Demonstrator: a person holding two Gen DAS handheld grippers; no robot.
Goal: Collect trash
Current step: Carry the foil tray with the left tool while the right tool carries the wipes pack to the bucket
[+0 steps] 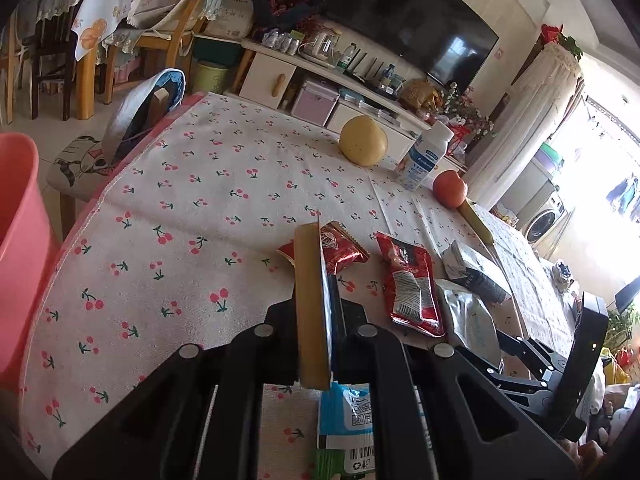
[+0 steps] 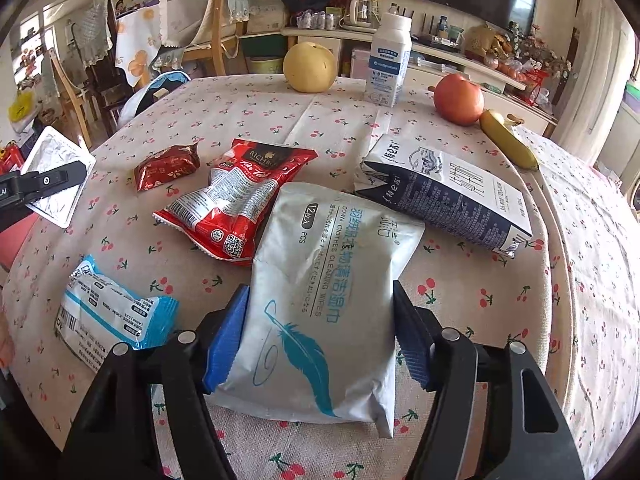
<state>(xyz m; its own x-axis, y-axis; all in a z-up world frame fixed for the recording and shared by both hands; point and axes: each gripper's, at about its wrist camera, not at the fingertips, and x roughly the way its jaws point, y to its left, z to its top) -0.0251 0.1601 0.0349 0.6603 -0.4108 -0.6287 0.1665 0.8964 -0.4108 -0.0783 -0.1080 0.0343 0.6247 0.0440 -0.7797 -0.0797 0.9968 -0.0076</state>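
My left gripper (image 1: 320, 308) is shut on a flat silver foil packet (image 1: 314, 304), held on edge above the table; the packet also shows in the right wrist view (image 2: 54, 176). My right gripper (image 2: 320, 320) is open, its blue pads on either side of a grey wet-wipes pack (image 2: 324, 300) lying on the cloth. Beside it lie a red snack bag (image 2: 236, 204), a small red wrapper (image 2: 166, 166), a blue-white wrapper (image 2: 112, 316) and a flattened milk carton (image 2: 448, 192). A pink bin (image 1: 20, 248) stands left of the table.
At the far edge of the cherry-print tablecloth (image 2: 480, 292) stand a yellow pear (image 2: 309, 66), a white bottle (image 2: 389, 66), a tomato (image 2: 459, 99) and a banana (image 2: 508, 140). A chair (image 1: 136, 120) stands at the left, a TV cabinet behind.
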